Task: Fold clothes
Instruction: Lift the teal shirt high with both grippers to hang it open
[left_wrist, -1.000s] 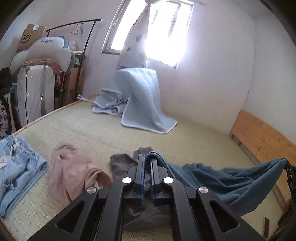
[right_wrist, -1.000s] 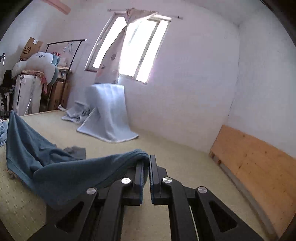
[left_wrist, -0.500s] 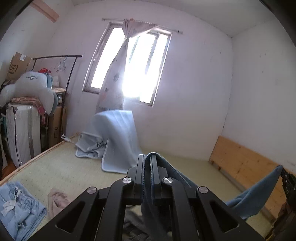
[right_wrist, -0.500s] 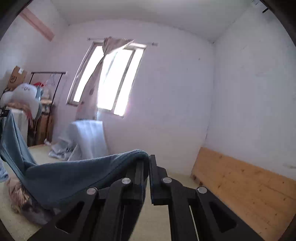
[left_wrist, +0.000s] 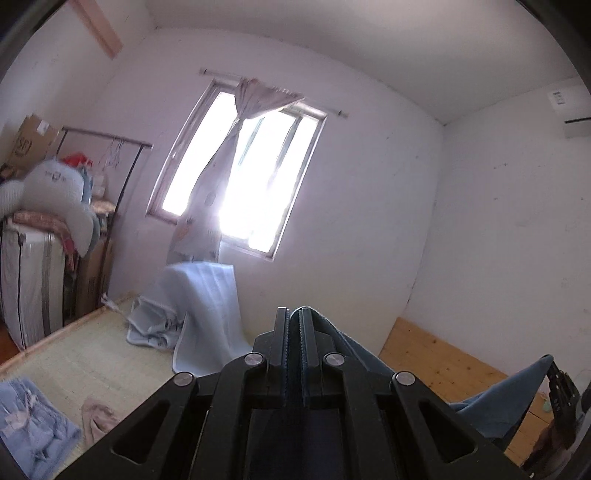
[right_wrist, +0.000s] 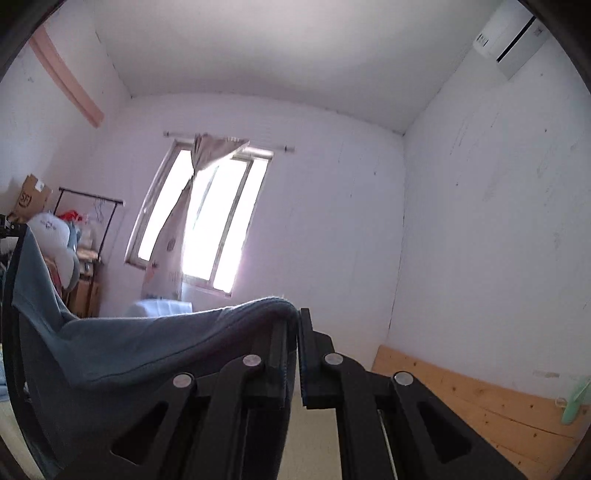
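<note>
A dusty-blue garment hangs in the air, stretched between both grippers. In the left wrist view my left gripper is shut on one edge, with cloth pinched between its pads. From there the fabric runs right to my right gripper at the frame's edge. In the right wrist view my right gripper is shut on the other edge of the garment, which sags leftward to the left gripper. The garment's lower part is hidden below both views.
Light-blue jeans and a pink garment lie on the woven mat. A pale blue blanket is draped under the window. A suitcase and clothes rack stand left; a wooden board lines the right wall.
Both grippers have risen with the blue garment, lifting it off the mat. Both views have swung up from the mat toward the window, walls and ceiling.
</note>
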